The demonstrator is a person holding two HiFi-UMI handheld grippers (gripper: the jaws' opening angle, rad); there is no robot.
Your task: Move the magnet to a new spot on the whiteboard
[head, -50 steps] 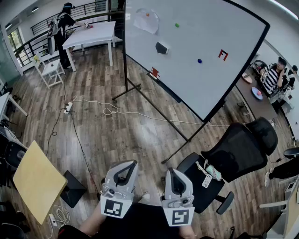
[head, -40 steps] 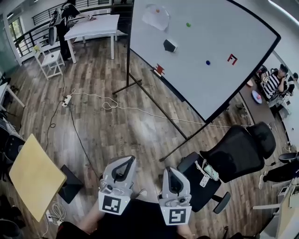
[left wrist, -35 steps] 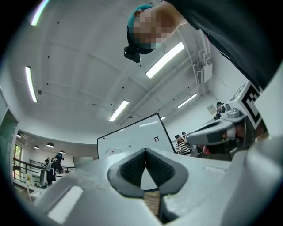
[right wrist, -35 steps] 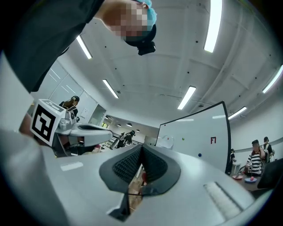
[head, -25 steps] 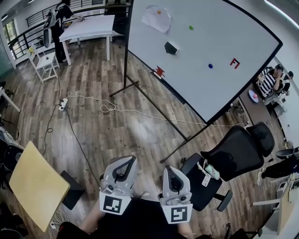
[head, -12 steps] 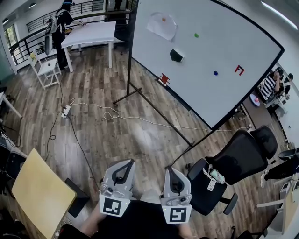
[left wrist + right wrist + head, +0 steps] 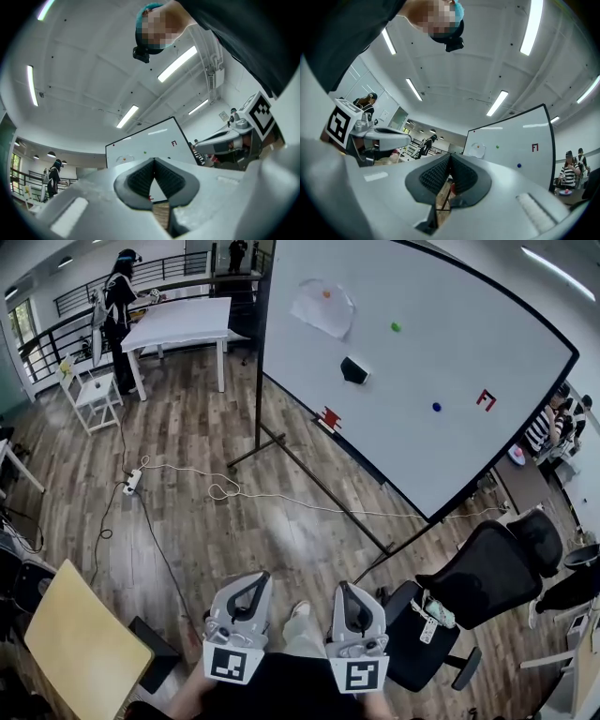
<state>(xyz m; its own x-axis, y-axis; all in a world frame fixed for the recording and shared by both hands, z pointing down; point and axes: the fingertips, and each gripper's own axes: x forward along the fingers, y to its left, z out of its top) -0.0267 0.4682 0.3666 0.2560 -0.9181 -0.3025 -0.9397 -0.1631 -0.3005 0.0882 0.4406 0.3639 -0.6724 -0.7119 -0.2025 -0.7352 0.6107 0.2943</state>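
An orange magnet (image 7: 326, 293), a green magnet (image 7: 396, 326) and a blue magnet (image 7: 436, 407) stick on the whiteboard (image 7: 450, 352). The board stands well apart from the person. The left hand-held gripper (image 7: 255, 578) and the right hand-held gripper (image 7: 349, 590) sit side by side, close to the person's body. They point at the board, tips a little up. Both have their jaws pressed together, with nothing in them
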